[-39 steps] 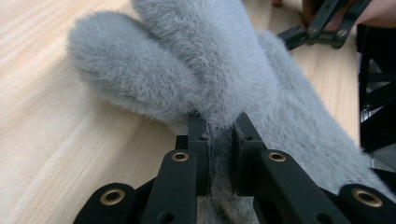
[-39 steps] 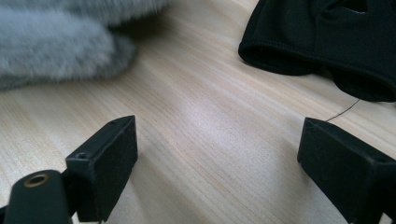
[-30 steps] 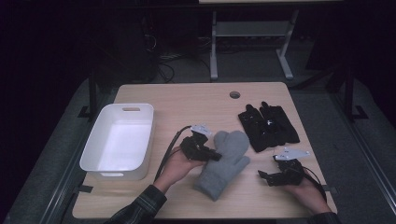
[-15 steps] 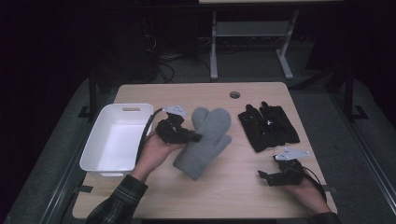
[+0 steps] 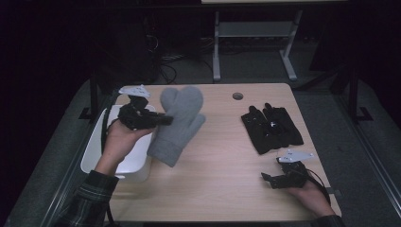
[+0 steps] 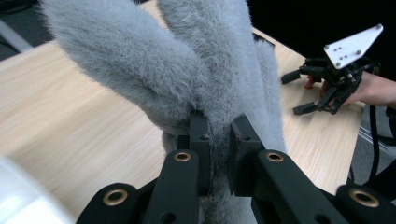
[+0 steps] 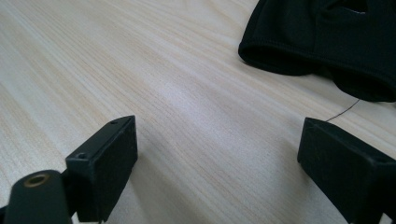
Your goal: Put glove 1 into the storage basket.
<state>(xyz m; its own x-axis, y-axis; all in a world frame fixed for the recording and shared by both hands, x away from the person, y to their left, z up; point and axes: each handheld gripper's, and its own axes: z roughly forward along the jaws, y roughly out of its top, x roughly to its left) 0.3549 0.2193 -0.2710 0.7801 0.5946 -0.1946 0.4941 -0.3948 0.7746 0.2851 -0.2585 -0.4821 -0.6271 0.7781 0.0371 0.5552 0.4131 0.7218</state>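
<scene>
Left gripper is clamped on the fluffy grey fabric mittens, held aloft beside the white plastic bin.

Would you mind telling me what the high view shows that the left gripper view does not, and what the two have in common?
High view alone: the white bin by the table's left edge, the black gloves lying flat, and the left tool from outside, held above the bin's edge. Left gripper view alone: that tool's pads pinching the fuzzy fabric up close. Both share the grey mittens, the wooden table and the right tool, open and low over the table.
</scene>
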